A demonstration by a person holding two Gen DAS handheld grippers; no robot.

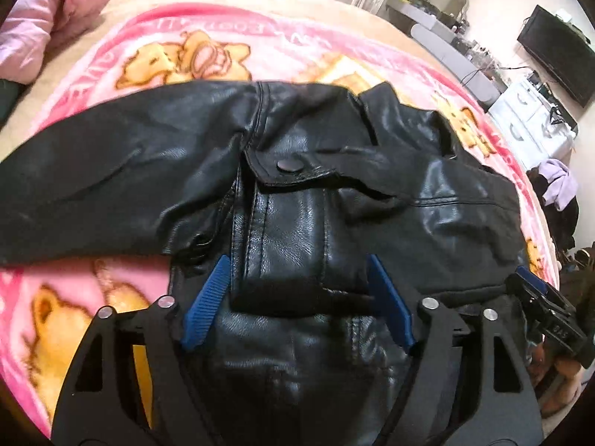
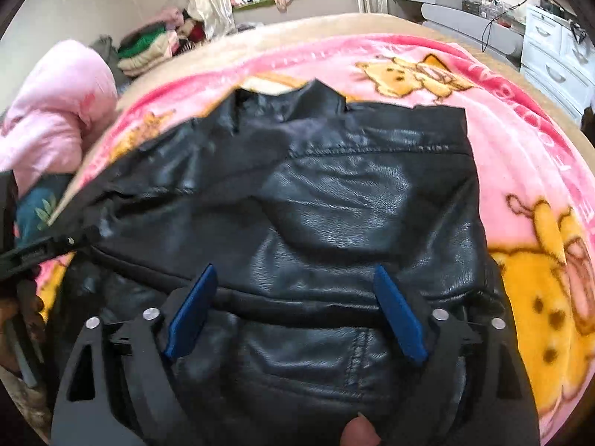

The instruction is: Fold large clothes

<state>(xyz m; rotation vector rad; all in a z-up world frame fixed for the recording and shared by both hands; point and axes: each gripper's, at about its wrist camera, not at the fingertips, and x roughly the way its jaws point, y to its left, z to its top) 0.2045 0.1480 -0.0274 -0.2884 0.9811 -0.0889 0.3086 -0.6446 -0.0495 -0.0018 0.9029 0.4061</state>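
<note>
Both grippers hang low over the black leather jacket (image 1: 297, 193): left gripper (image 1: 297, 290) jaws wide, gripping nothing, a folded hem between them; right gripper (image 2: 295, 304) jaws likewise spread, empty. Beyond the jaws, pink cartoon blanket (image 2: 520, 156) underneath.

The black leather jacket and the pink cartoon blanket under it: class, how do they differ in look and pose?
The black leather jacket is glossy, plain and creased; the pink cartoon blanket is fuzzy and printed with yellow bears. The jacket lies bunched, one sleeve stretched sideways; the blanket is spread flat beneath it. Both rest on the bed.
</note>
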